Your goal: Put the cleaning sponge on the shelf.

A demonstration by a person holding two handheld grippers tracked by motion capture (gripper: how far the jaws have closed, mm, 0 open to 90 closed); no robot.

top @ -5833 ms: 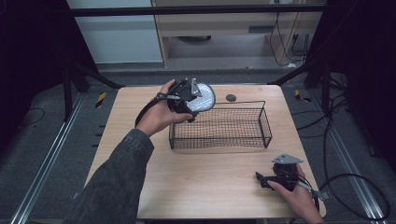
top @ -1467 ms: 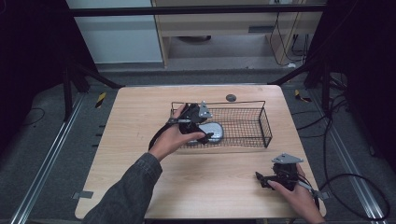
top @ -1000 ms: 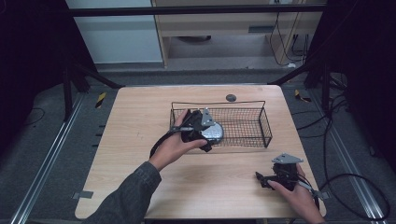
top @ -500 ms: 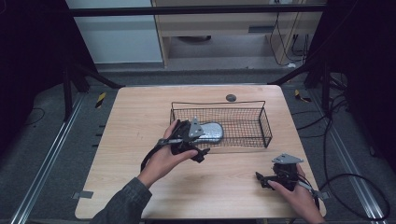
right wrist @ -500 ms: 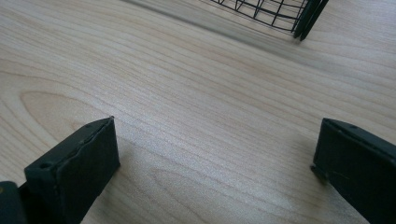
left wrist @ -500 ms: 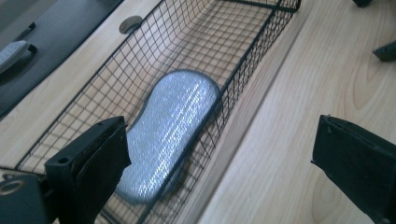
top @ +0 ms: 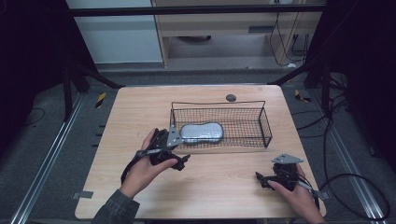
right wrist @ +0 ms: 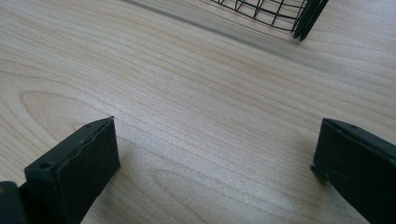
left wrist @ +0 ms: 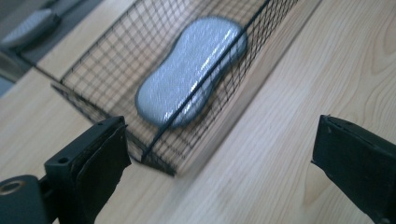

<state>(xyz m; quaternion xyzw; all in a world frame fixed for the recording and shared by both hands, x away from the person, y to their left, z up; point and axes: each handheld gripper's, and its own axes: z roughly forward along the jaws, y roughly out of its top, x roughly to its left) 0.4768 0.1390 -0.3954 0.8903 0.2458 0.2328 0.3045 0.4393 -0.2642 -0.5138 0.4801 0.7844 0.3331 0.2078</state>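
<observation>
Grey pad (top: 201, 132), peanut-shaped with a silvery sheen, lies flat on the floor of the wire basket (top: 261, 122), at its left end, close to the near wall. Nothing grips it.

Left gripper (top: 173, 154) sits just outside the basket's near left corner, fingers (left wrist: 95, 158) spread wide and empty. Right gripper (top: 267, 179) rests on the desk (top: 224, 186) at the near right, well apart from the basket, fingers likewise spread, holding nothing.

Risk, as judged: the left gripper is close to the basket's corner; a careless withdrawal could catch the wire rim or snag the trailing cable and drag the light basket, shifting the pad.

Against the earliest frame: the pad was then held aloft beyond the basket's far left corner; now it lies inside, released, and the left hand has pulled back toward the person. Right gripper unchanged.
</observation>
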